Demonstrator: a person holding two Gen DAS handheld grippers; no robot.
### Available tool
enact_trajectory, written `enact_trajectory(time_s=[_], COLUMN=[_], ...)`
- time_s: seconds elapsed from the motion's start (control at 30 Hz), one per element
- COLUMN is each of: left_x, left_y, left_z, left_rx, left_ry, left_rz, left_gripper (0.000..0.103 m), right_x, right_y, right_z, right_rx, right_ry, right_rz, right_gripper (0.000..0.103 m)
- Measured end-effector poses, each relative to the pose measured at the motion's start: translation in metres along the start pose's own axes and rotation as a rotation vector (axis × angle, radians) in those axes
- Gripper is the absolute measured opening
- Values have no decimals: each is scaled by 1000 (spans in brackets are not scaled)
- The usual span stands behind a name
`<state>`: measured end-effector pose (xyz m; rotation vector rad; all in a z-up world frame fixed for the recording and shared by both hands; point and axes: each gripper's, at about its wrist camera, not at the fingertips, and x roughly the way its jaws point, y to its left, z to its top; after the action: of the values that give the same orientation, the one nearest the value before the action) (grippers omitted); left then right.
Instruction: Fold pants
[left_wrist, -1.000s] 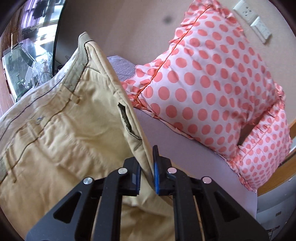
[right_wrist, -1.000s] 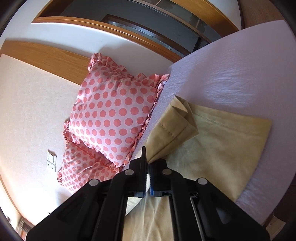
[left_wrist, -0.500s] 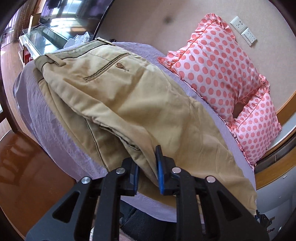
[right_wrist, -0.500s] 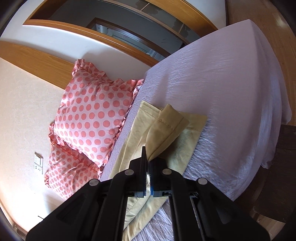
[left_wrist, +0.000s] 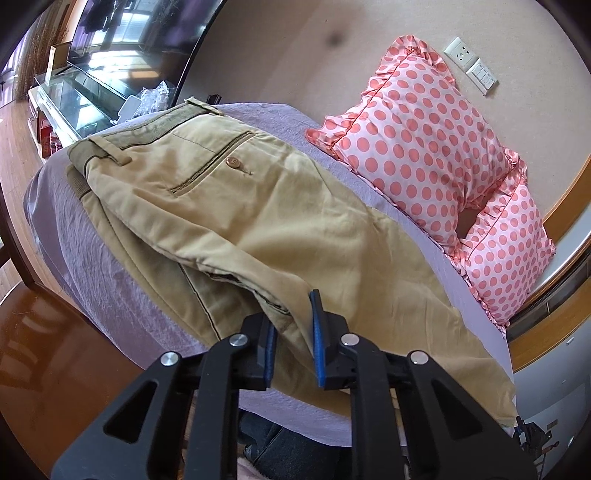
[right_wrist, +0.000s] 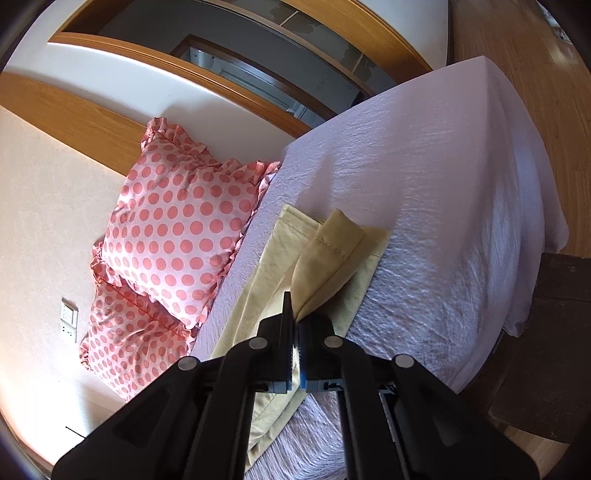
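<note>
Tan pants (left_wrist: 280, 221) lie lengthwise on a lilac bed (left_wrist: 110, 280), back pocket and waistband up at the far left. My left gripper (left_wrist: 293, 328) is shut on the near edge of the pants' seat area, fabric pinched between the blue pads. In the right wrist view the leg ends (right_wrist: 332, 254) lie near the pillows. My right gripper (right_wrist: 294, 332) is shut on a bunched hem of the upper leg, lifting it slightly off the lower leg.
Two pink polka-dot pillows (left_wrist: 424, 147) (right_wrist: 177, 236) lean against the wall at the bed's head. A glass cabinet (left_wrist: 74, 96) stands beyond the bed's left end. Wooden floor (left_wrist: 44, 354) lies beside the bed. A dark stool (right_wrist: 546, 354) stands by the bed's right side.
Both grippers pulled back and lowered the pants, which now lie spread along the bed instead of hanging up close. Both kept their grip.
</note>
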<state>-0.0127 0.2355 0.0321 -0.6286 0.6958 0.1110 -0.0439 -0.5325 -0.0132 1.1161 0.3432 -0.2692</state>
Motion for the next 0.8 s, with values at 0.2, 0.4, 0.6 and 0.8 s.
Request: enact_trajectory(time_s=[0.2,0.4,0.6,0.8], left_x=[3,-5,-29,-68], left_y=[3,8,2,-26], left_z=[-12,-12,-17,-30], left_rx=[13,11,89,247], left_ry=[10,-6,-104,-316], left_rz=[12,3,134,270], left_gripper=[19,26,39,53], right_x=[8,-22,53,137], right_y=[7,15,66,73], right_z=[5,28,69,83], right_rx=[-27,-119,-383,-453], right_ry=[44,-137,18,219], right_rz=[-102,-235,-269,-366], right_gripper=[12,41,41,41])
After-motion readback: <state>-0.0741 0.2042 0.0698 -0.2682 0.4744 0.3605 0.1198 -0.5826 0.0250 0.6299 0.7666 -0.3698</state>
